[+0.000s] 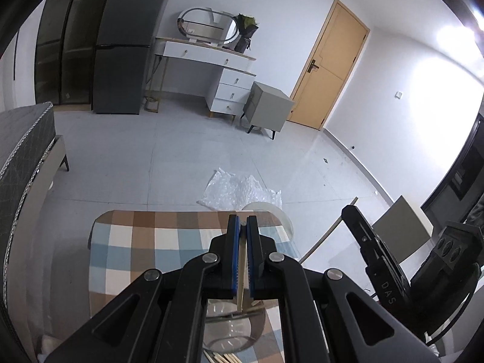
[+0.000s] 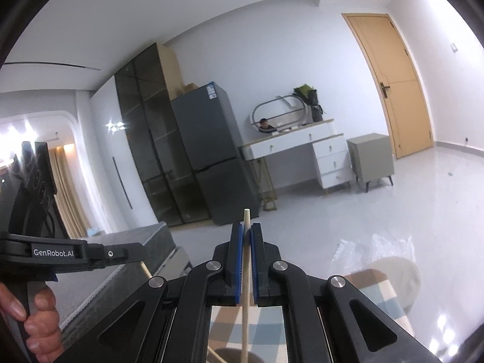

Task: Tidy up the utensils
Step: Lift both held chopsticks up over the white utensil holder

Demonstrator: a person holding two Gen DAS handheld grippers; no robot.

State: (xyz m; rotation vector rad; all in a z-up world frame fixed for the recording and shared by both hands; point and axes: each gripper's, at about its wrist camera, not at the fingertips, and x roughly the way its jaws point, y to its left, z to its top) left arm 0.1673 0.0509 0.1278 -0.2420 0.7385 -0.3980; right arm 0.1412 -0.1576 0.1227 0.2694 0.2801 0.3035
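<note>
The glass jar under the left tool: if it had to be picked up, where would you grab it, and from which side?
Probably at the rim, coming straight down from above. The glass jar stands upright on the checked tablecloth with its open mouth up, and its round clear wall looks wide and slippery for a side pinch. One finger inside and one outside the rim should fit. The left tool is shut on a chopstick, so that goes first.
</note>
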